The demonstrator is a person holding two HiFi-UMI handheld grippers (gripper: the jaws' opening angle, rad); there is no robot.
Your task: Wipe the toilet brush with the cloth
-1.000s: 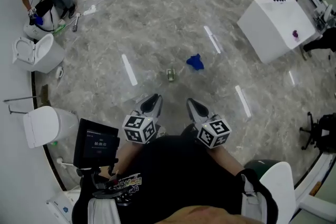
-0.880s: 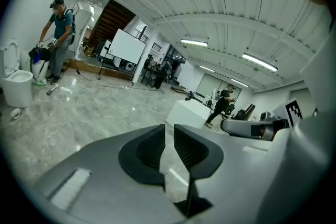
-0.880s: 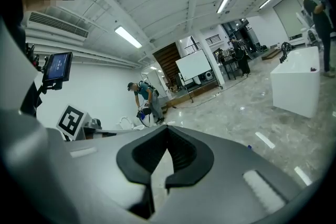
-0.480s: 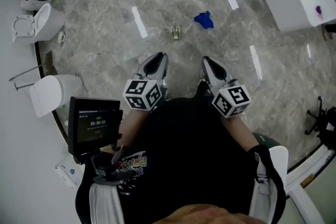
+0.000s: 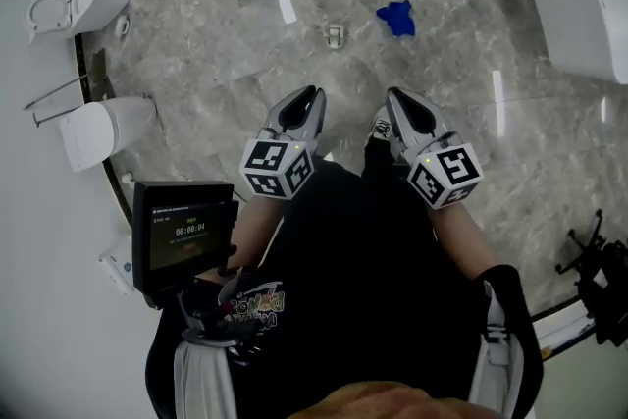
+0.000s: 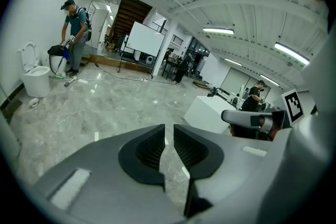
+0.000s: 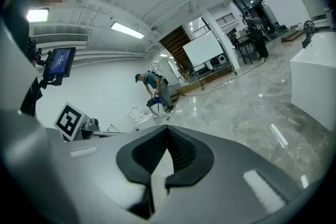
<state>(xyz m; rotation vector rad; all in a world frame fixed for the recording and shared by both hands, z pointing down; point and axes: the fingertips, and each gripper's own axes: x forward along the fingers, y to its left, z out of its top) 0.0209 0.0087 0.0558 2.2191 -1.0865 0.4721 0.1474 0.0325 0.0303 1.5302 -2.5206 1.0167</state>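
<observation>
A blue cloth (image 5: 395, 18) lies crumpled on the grey marble floor, ahead of both grippers and well out of their reach. A small pale object (image 5: 335, 35) sits on the floor to its left; what it is I cannot tell. I see no toilet brush clearly in any view. My left gripper (image 5: 314, 93) is held out in front of my body, its jaws a narrow slit apart with nothing between them (image 6: 168, 131). My right gripper (image 5: 394, 95) is level with it, its tips touching and holding nothing (image 7: 168, 131).
Two white toilets (image 5: 83, 0) (image 5: 103, 128) stand along the curved wall at left. A large white box (image 5: 584, 0) stands at the right. A small monitor (image 5: 182, 235) hangs at my chest. Far off, a person (image 6: 73, 34) bends beside another toilet.
The floor has slid toward me: the blue cloth and the small pale object are nearer than a second ago. Both grippers stayed side by side before my body, jaws unchanged.
</observation>
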